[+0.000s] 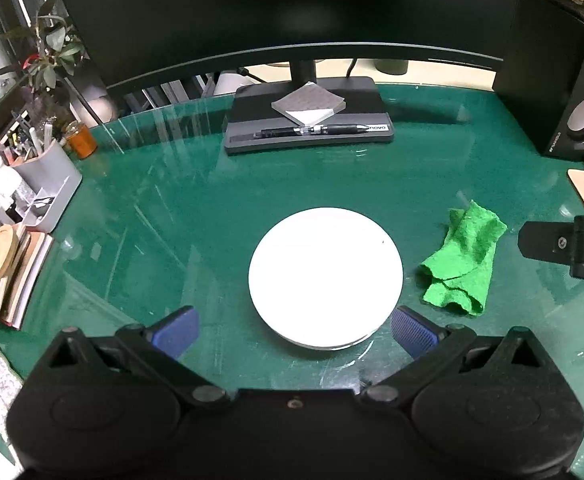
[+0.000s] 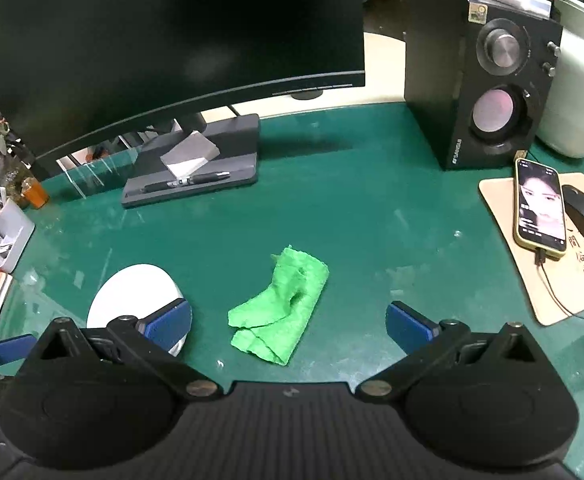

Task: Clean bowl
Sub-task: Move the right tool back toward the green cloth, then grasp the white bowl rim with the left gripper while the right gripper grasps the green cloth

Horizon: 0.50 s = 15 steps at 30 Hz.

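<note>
Left gripper [image 1: 293, 330]: spread, before white bowl [image 1: 325, 276] | right gripper [image 2: 290, 322]: spread, before green cloth [image 2: 282, 304]

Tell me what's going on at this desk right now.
A person holds a gripper in each hand over a green desk, set to clean a white bowl. The left gripper is open, its fingers either side of the bowl's near edge, holding nothing. The right gripper is open too, facing a crumpled green cloth lying beside the bowl. Nothing is picked up yet.
</note>
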### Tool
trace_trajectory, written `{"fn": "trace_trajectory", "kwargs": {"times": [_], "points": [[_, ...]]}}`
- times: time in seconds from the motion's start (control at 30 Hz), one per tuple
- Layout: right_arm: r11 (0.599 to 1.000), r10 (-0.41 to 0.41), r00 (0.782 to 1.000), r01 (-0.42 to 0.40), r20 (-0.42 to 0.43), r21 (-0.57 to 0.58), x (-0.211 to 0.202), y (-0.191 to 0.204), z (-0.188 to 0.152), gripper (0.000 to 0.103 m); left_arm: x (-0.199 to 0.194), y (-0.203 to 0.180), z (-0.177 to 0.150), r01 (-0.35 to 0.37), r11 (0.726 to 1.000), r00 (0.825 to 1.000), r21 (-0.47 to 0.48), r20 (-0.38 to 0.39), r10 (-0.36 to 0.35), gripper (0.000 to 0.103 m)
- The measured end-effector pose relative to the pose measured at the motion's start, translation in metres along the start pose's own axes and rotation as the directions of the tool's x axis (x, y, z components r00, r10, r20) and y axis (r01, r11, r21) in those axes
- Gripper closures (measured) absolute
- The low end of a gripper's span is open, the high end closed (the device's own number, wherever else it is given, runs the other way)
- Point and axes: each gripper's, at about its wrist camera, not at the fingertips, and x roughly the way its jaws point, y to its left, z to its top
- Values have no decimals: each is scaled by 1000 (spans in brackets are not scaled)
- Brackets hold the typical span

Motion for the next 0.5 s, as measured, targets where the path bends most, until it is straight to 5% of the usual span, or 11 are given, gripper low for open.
{"fn": "trace_trajectory", "kwargs": {"times": [0.17, 0.33, 0.37, 0.47, 0.5], "points": [[992, 72, 997, -74, 20, 106, 17, -26, -3, 1, -1, 5, -2, -10, 1000, 999, 5, 52, 9, 1], [987, 116, 993, -115, 1, 114, 43, -41, -14, 49, -2, 25, -5, -67, 994, 990, -85, 116, 77, 2], [987, 117, 993, -114, -15, 113, 50, -41, -14, 52, 2, 32, -4, -53, 991, 994, -123, 93, 65, 8], [985, 115, 993, -110, -28, 136, 65, -41, -14, 54, 20, 48, -2, -38, 979, 999, -201, 5, 40, 52], [984, 113, 993, -107, -32, 145, 71, -41, -14, 53, 25, 50, -1, -39, 978, 999, -207, -21, 36, 58]]}}
